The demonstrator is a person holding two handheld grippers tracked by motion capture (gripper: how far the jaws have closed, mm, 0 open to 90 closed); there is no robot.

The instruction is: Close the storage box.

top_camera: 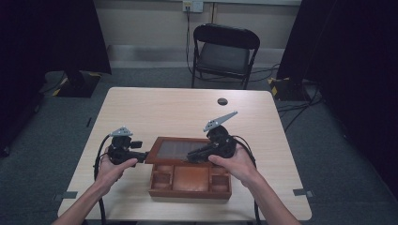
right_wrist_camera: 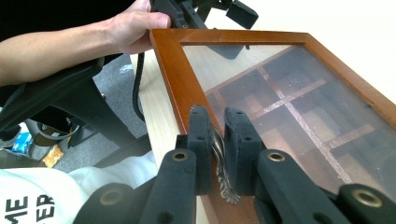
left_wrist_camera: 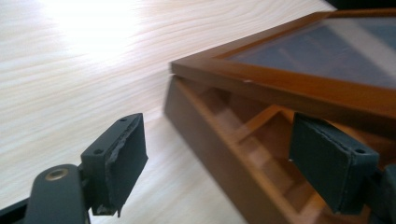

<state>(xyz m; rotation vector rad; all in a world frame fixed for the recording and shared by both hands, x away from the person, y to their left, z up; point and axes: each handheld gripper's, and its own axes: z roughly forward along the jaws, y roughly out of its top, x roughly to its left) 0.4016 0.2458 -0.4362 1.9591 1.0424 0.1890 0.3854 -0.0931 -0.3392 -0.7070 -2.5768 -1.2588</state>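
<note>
Right claw (right_wrist_camera: 215,149) pinches metal clasp (right_wrist_camera: 219,163), box lid (top_camera: 180,149) tilted, lengthwise left-right.

A light wooden table (top_camera: 155,105) carries a brown compartmented wooden box (top_camera: 190,180) near its front edge.

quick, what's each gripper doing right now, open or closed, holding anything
Left gripper: open, jaws straddling the wooden box's side, gripping nothing.
Right gripper: shut on the metal handle of the glass lid.
</note>
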